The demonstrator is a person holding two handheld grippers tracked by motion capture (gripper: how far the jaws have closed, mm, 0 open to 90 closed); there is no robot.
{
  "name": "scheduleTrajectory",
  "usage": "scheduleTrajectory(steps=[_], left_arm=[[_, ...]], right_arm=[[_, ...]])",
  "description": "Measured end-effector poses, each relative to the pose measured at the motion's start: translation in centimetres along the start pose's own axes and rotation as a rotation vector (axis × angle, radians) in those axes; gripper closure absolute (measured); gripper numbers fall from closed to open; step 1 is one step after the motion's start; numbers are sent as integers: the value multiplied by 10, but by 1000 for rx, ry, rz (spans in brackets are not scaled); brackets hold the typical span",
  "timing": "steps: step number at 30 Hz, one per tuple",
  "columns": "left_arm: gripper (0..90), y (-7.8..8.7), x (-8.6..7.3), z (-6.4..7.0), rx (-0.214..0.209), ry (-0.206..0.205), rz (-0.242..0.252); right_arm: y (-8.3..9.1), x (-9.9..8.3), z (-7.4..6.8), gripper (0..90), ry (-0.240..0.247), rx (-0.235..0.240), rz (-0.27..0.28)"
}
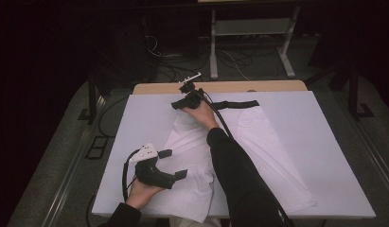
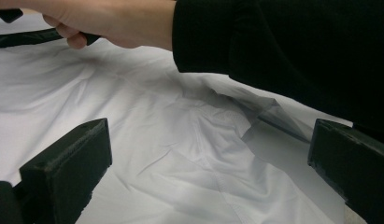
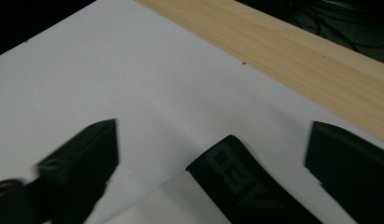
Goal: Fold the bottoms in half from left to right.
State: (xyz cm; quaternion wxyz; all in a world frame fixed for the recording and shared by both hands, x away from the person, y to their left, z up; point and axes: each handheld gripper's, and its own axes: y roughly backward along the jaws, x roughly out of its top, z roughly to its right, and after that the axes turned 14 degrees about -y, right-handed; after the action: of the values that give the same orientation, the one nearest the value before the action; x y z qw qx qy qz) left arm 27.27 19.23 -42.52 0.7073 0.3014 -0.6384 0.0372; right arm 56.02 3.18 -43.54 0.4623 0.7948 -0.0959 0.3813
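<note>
Both claws gaped: right claw (image 1: pixel 182 102) at the far tabletop edge over the white shorts' (image 1: pixel 258 142) black waistband (image 3: pixel 248 186), left claw (image 1: pixel 171 164) above a crumpled leg.

A dim room around a lit surface

We see a white-covered surface (image 1: pixel 324 142) with a pale wooden edge (image 1: pixel 277 86) at its far side. Beyond it, a grey metal frame (image 1: pixel 251 28) stands on dark floor (image 1: pixel 50 156) among loose cables (image 1: pixel 230 59).
</note>
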Motion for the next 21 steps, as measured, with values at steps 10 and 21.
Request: scheduleTrajectory(steps=[10, 21], left_arm=[[0, 0, -1, -2, 5, 8, 0], [0, 1, -2, -3, 26, 17, -10]], right_arm=[[-7, -5, -6, 291, -3, -21, -6], [-15, -13, -12, 466, -4, -109, -34]])
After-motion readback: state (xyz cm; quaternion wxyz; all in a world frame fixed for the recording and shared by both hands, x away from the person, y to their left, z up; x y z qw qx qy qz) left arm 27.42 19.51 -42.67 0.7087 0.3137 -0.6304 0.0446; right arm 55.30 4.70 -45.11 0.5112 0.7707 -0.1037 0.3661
